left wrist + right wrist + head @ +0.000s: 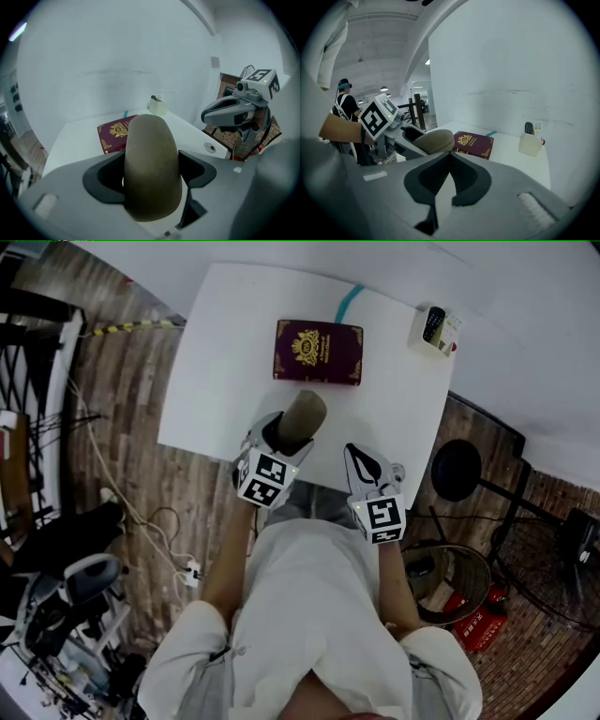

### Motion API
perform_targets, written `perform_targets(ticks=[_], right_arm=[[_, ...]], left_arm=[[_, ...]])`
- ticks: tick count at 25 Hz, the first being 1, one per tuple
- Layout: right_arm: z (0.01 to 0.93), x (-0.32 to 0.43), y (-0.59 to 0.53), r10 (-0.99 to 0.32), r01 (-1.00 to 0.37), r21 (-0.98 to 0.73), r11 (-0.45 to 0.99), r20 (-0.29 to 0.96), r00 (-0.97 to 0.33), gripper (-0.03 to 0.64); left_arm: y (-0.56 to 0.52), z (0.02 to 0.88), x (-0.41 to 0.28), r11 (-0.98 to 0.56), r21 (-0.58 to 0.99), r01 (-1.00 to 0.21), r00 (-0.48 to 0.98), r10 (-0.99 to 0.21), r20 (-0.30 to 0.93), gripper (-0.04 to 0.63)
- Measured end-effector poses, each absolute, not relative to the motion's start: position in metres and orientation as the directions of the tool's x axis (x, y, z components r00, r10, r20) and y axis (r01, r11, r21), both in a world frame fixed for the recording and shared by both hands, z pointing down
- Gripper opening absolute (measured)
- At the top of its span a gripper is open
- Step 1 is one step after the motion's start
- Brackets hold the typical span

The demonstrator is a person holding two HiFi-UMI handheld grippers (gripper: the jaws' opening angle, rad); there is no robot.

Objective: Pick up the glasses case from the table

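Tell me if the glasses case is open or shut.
Shut: the glasses case shows one smooth closed shell, no lid raised, clamped between the left tool's jaws.

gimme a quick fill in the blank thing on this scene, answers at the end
1. Of the two grippers, the ____ one is clamped on the glasses case.
2. The right gripper holds nothing, and its fingers are ____.
3. On the white table, beyond the case, lies a flat book whose cover is ____ with gold print.

Missing words: left; shut; maroon
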State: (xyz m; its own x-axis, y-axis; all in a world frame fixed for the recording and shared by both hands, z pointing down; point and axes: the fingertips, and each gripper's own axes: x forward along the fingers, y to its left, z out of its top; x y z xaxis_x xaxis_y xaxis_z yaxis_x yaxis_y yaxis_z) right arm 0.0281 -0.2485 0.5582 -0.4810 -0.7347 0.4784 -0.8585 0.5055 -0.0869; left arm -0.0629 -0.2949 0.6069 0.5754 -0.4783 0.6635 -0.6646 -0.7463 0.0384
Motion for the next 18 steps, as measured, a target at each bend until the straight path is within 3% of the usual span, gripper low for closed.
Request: perform_targets(ticks=[18], right_arm=[[0.457, 0.029, -0.245, -0.842, -0.877, 0.073, 0.475, 0.325, -0.430, 0.005]], left_arm=[[-0.279, 0.473, -0.095, -0.695, 0.022, -0.719, 0.648, -0.658, 0.382, 0.374]])
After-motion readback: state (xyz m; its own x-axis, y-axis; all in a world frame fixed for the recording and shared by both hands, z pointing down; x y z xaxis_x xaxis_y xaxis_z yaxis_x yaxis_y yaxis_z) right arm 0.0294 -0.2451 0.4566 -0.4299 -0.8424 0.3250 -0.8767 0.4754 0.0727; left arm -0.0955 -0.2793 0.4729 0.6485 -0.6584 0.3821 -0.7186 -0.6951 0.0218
